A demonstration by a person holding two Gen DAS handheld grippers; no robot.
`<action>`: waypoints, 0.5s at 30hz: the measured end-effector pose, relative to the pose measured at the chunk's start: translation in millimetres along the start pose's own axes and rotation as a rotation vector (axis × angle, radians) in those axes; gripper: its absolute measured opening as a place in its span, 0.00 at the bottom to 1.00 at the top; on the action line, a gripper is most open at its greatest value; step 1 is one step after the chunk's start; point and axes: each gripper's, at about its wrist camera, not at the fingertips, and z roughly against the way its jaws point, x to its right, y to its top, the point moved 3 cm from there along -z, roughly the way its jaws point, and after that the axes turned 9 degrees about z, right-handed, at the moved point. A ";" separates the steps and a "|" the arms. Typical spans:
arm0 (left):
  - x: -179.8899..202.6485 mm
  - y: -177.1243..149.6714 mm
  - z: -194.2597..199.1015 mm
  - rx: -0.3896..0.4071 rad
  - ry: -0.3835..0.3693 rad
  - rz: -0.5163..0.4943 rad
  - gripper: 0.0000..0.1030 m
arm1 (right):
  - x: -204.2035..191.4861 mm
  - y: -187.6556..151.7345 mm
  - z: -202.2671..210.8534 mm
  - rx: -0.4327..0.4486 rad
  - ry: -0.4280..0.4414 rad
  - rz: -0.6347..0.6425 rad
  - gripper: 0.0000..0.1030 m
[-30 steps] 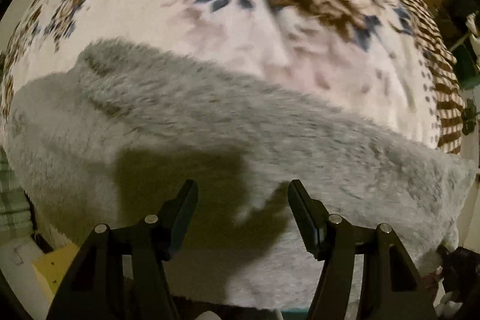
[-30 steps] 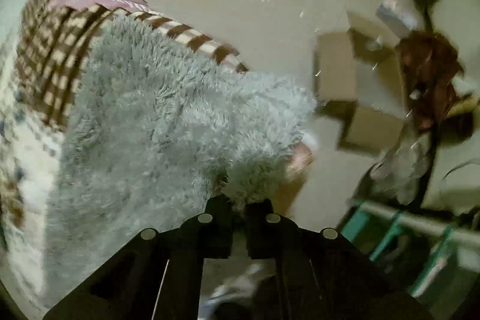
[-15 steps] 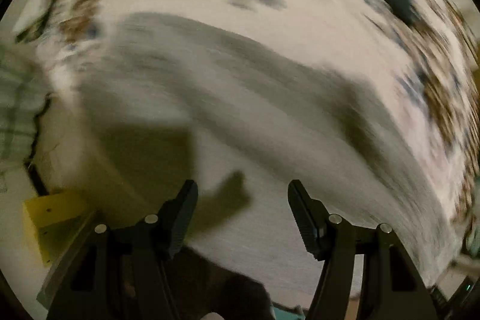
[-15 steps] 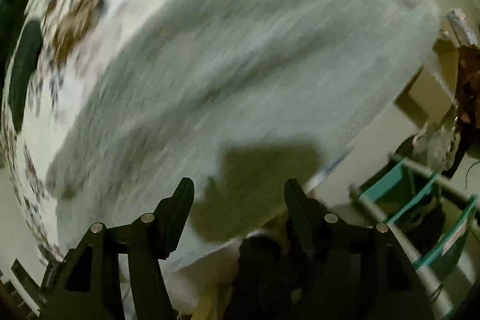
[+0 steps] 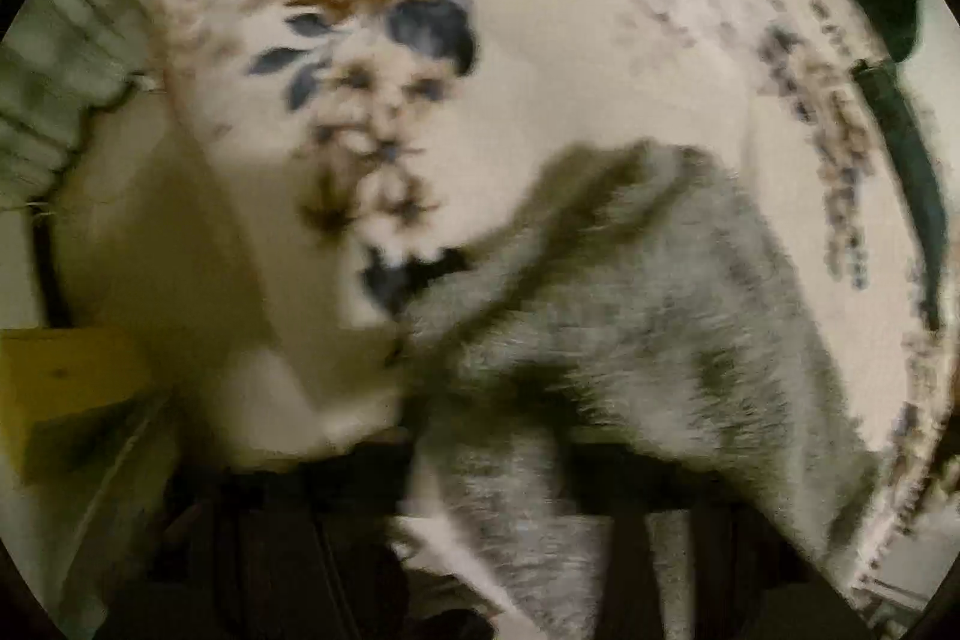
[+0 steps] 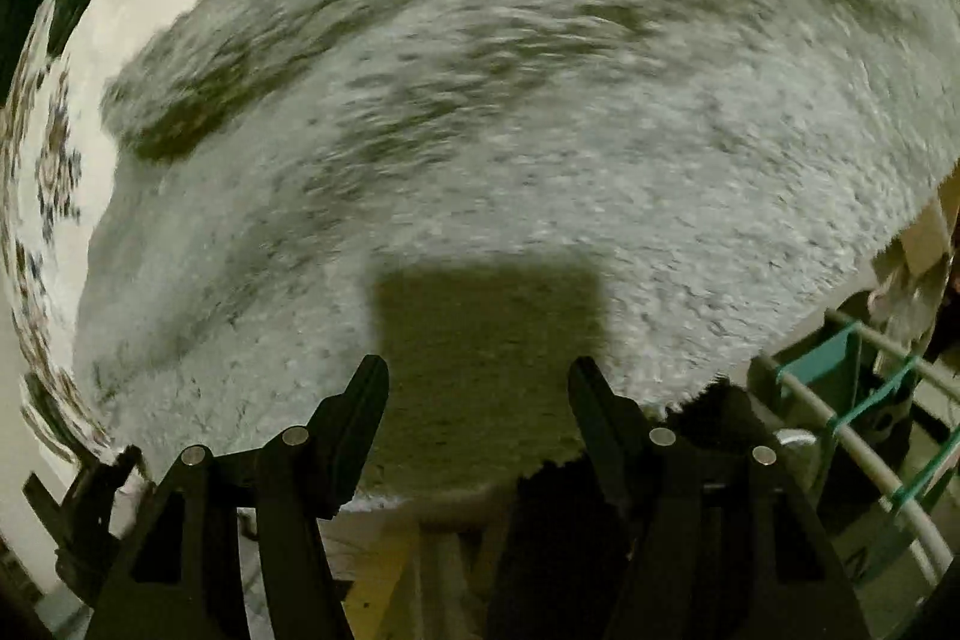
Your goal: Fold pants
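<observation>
- In the left wrist view, a floral blanket in cream, brown and blue is covering the bed and filling most of the background; a yellow box is sitting low at the left edge, beside the bed.
- The grey fluffy pants are lying on the right half of this view, and one strip of the fabric is hanging down into the left gripper. The picture is blurred, but the gripper seems to be closed on this strip.
- The pants are stretching away from the left gripper up and to the right, so I judge the fold should carry this end along that line.
- In the right wrist view, the pants are filling nearly the whole picture, directly ahead of the right gripper, which is standing wide apart and holding nothing, casting a square shadow on the cloth.
- A rack with teal straps is standing at the right, off the bed, and is not blocking the way.
</observation>
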 end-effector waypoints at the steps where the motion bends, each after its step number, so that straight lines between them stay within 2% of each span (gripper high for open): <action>1: -3.1 0.1 4.6 0.019 -0.014 0.001 0.11 | -5.1 -0.8 1.6 0.002 -0.013 0.014 0.63; 4: -19.1 0.1 26.4 0.076 -0.054 0.007 0.10 | -20.6 -3.5 3.8 0.014 -0.036 0.032 0.63; 5: -27.6 2.3 28.2 0.072 -0.057 0.024 0.09 | -21.1 -3.7 5.6 0.016 -0.046 0.040 0.63; 6: -37.8 2.4 28.5 0.068 -0.042 0.053 0.01 | -20.8 -3.3 7.6 0.020 -0.050 0.046 0.63; 8: -47.0 8.5 22.7 0.054 -0.034 0.080 0.02 | -16.3 -0.5 11.2 0.023 -0.058 0.052 0.63; 10: -43.3 6.1 20.8 0.012 -0.062 0.083 0.03 | -10.8 0.0 10.6 0.017 -0.040 0.040 0.63; 12: -24.0 0.3 20.6 -0.030 -0.044 0.032 0.04 | -7.6 -0.2 10.9 0.015 -0.009 0.035 0.63; 14: -6.1 -6.9 25.0 -0.016 0.004 -0.054 0.06 | -0.8 5.9 16.1 0.023 0.028 0.049 0.63; 15: 5.2 -11.4 28.6 0.009 0.041 -0.108 0.11 | -7.1 10.8 19.2 0.035 0.043 0.069 0.63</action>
